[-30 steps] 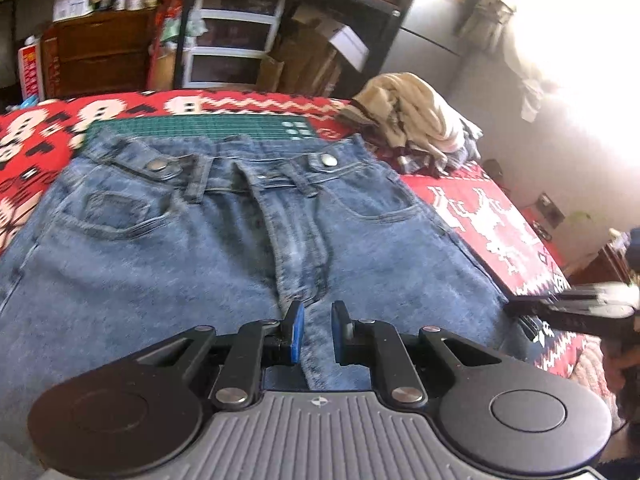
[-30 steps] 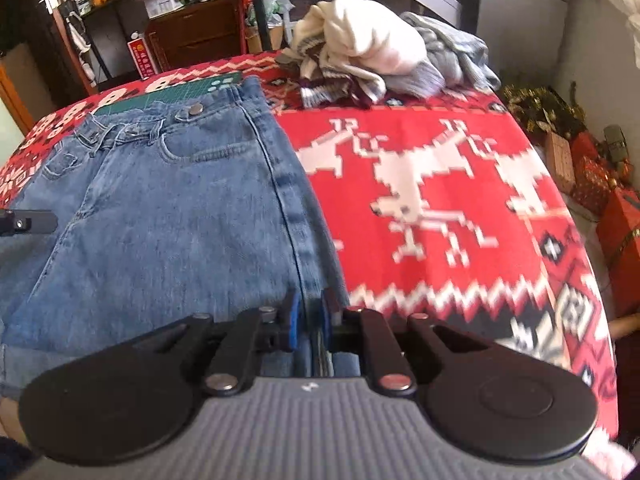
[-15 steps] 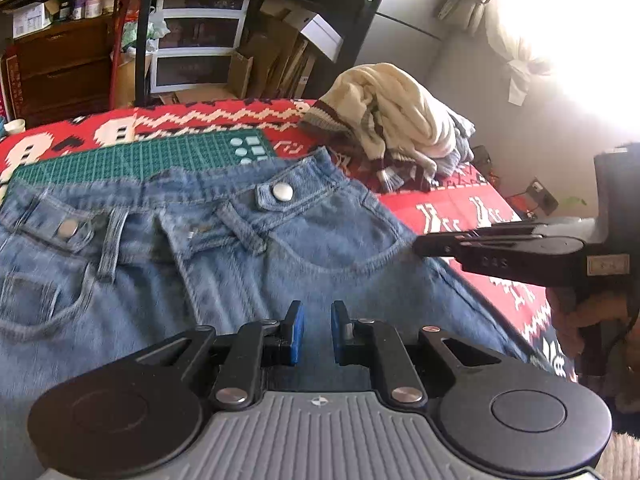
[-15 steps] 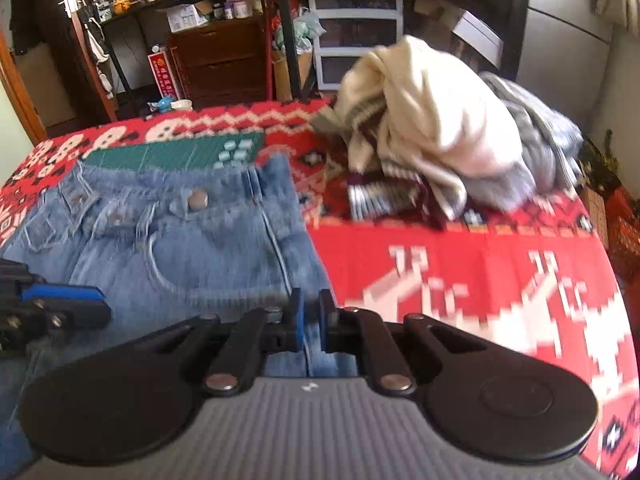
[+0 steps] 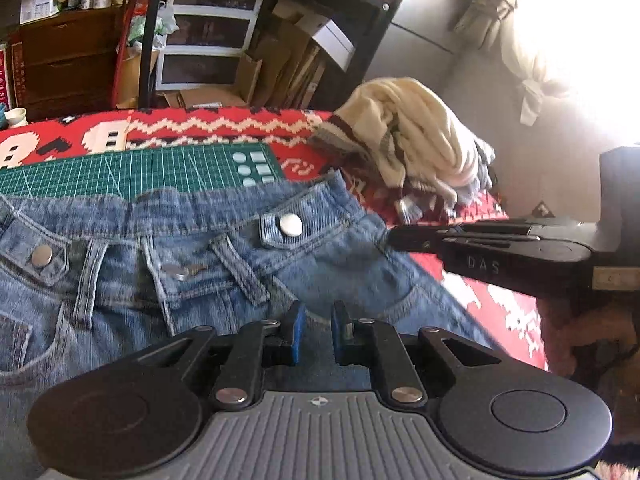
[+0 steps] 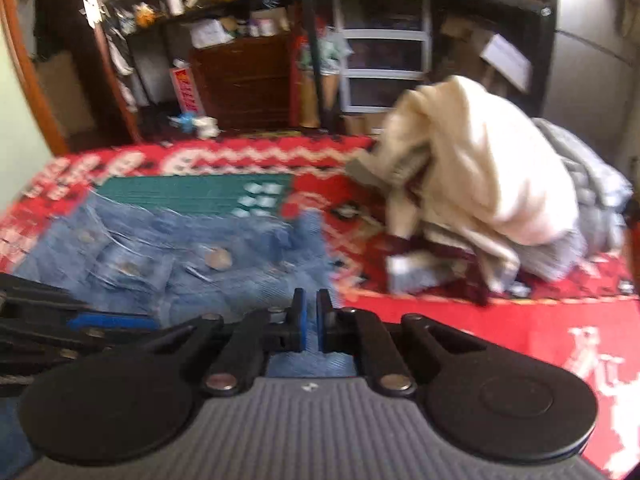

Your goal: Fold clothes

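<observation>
A heaped cream sweater [image 6: 476, 172] and grey clothes [image 6: 592, 200] block the far right of the red patterned blanket [image 6: 500, 324]; the nearer blanket beside the jeans [image 5: 200, 280] lies open.

Ahead of my jaws I see a green cutting mat [image 5: 132, 170] lying on the red patterned blanket [image 6: 500, 320]. Beyond them stands a dark shelf with white drawers [image 5: 208, 36], cardboard boxes [image 5: 288, 60] leaning to its right

Both wrist views look low and close across the jeans [image 5: 168, 264] waistband.
</observation>
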Available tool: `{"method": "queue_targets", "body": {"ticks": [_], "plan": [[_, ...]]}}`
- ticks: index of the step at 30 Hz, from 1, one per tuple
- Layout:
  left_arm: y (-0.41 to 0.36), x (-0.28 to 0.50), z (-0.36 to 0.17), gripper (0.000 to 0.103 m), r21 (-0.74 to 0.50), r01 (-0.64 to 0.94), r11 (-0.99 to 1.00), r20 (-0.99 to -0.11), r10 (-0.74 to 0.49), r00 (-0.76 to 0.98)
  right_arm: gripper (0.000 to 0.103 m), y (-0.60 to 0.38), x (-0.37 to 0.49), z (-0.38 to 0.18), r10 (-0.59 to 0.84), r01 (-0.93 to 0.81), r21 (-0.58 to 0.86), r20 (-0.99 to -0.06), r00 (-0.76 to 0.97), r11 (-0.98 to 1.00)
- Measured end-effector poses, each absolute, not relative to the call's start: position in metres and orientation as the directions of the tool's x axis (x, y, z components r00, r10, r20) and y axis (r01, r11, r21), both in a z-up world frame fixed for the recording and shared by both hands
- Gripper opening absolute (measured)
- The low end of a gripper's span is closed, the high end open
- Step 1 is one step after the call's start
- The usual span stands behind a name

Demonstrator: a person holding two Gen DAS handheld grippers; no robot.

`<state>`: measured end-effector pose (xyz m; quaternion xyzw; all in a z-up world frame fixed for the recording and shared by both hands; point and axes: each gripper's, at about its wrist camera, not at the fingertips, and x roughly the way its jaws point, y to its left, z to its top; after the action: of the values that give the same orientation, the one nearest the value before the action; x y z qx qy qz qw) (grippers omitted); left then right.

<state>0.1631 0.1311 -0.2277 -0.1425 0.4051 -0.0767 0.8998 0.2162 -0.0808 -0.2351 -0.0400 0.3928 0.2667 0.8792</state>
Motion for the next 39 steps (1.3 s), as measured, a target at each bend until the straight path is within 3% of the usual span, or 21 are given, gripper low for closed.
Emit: {"method": "queue_targets", "body": {"ticks": [8,14,18,23,27,31,35,39], "plan": [[0.143,0.181,-0.230,0.013,-0.328,-0.019,0.944,-0.691,-0.226,0.687,0.000,-0.071,0.251,-0.252,0.339,-0.434,0.073,-0.743,0.577,0.898],[0.155,0.194,-0.237,0.013,-0.348,-0.060,0.936,-0.693,-0.213,0.689,0.000,-0.058,0.245,-0.236,0.469,-0.532,0.140,-0.688,0.554,0.835],[0.162,0.203,-0.242,0.013,-0.360,-0.087,0.929,-0.695,-0.205,0.690,0.000,-0.035,0.259,-0.250,0.423,-0.538,0.085,-0.725,0.544,0.839],[0.166,0.200,-0.240,0.012,-0.369,-0.088,0.925,-0.684,-0.206,0.700,0.001,-0.050,0.291,-0.259,0.397,-0.417,0.159,-0.709,0.582,0.895],[0.169,0.196,-0.238,0.012,-0.374,-0.085,0.923,-0.673,-0.208,0.709,0.001,-0.057,0.299,-0.256,0.396,-0.423,0.155,-0.718,0.573,0.893],[0.172,0.192,-0.236,0.011,-0.380,-0.081,0.921,-0.663,-0.210,0.719,0.001,-0.057,0.295,-0.249,0.367,-0.401,0.137,-0.724,0.584,0.906],[0.176,0.186,-0.233,0.010,-0.387,-0.080,0.919,-0.652,-0.211,0.729,0.001,-0.055,0.268,-0.228,0.450,-0.462,0.179,-0.676,0.583,0.868],[0.197,0.166,-0.224,0.010,-0.405,-0.113,0.907,-0.636,-0.191,0.747,0.002,-0.037,0.234,-0.224,0.496,-0.554,0.163,-0.688,0.529,0.817]]}}
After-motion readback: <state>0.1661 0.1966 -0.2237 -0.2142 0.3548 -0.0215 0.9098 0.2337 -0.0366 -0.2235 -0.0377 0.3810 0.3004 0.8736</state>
